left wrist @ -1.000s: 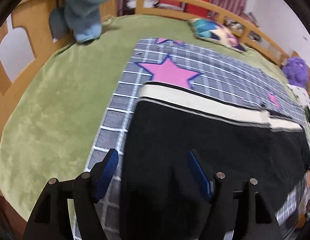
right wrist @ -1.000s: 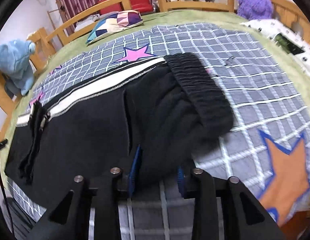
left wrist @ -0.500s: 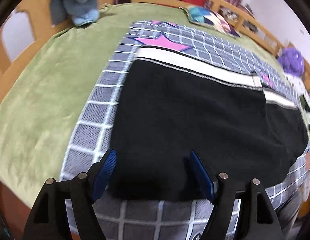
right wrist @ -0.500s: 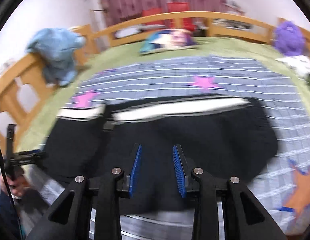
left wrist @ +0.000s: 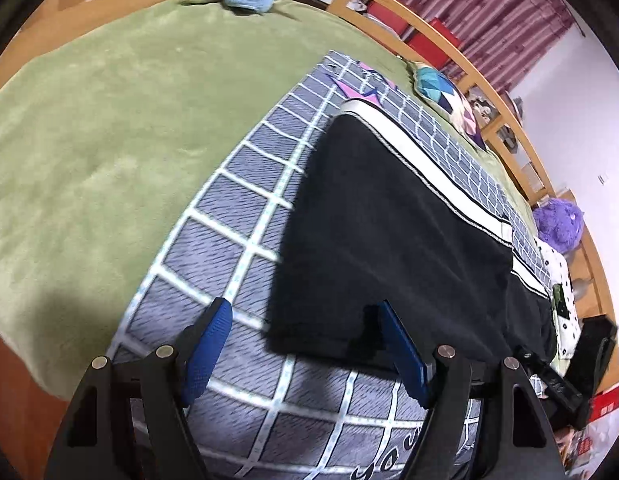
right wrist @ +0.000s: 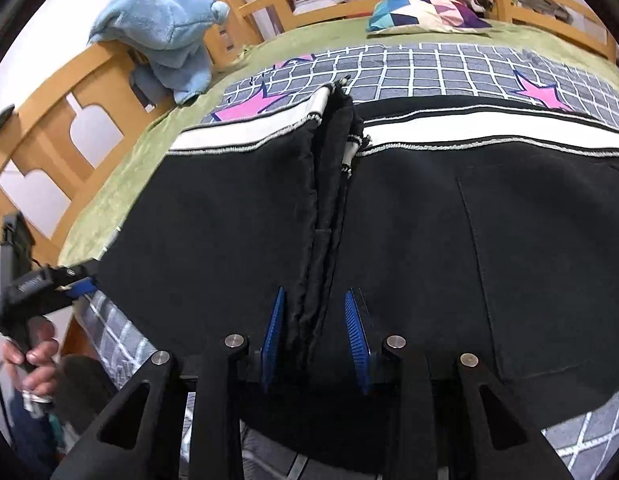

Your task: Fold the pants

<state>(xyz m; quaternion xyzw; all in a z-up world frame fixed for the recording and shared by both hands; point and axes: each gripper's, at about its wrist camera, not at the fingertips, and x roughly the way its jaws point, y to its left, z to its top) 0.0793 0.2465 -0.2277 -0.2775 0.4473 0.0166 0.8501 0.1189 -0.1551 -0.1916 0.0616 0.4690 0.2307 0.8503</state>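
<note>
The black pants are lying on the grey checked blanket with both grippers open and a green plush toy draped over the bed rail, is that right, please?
Not quite: the plush toy on the bed rail is blue, as the right wrist view shows. The black pants do lie on the grey checked blanket, with the left gripper and right gripper open.

Black angular left gripper [left wrist: 305, 344], blue ribbed pads [right wrist: 274, 336], silver screws

Black pants [right wrist: 409, 216] with a white side stripe [right wrist: 469, 130] lie flat, folded over lengthwise. The leg cuffs [right wrist: 333, 168] end partway across the upper layer. One squared end [left wrist: 309, 320] lies flat.
</note>
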